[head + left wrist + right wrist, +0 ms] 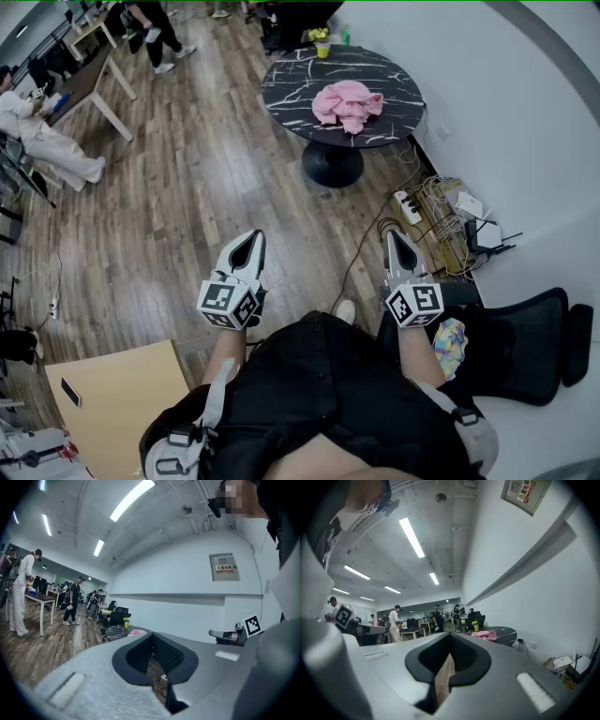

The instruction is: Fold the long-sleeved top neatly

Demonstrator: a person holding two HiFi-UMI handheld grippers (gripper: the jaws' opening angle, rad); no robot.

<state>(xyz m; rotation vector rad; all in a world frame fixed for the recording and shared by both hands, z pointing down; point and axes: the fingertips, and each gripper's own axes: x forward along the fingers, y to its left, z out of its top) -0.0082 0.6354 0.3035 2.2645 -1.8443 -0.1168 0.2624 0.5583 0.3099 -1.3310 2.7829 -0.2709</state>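
The long-sleeved top [347, 103] is a pink crumpled heap on a round black marble table [291, 84], far ahead of me. Both gripper views show it small in the distance: the top [137, 632] from the left, the top [485, 635] from the right. My left gripper [250, 236] and right gripper [393, 236] are held level in front of my body, over the wooden floor and well short of the table. Each has its jaws pressed together with nothing between them, as seen at the left gripper [158, 670] and the right gripper [445, 677].
A green cup [322, 47] stands at the table's far edge. A power strip [409, 207] and tangled cables lie on the floor by the white wall at right. A black office chair [525, 342] is at my right, a wooden desk [112, 398] at my lower left. People stand and sit at far left.
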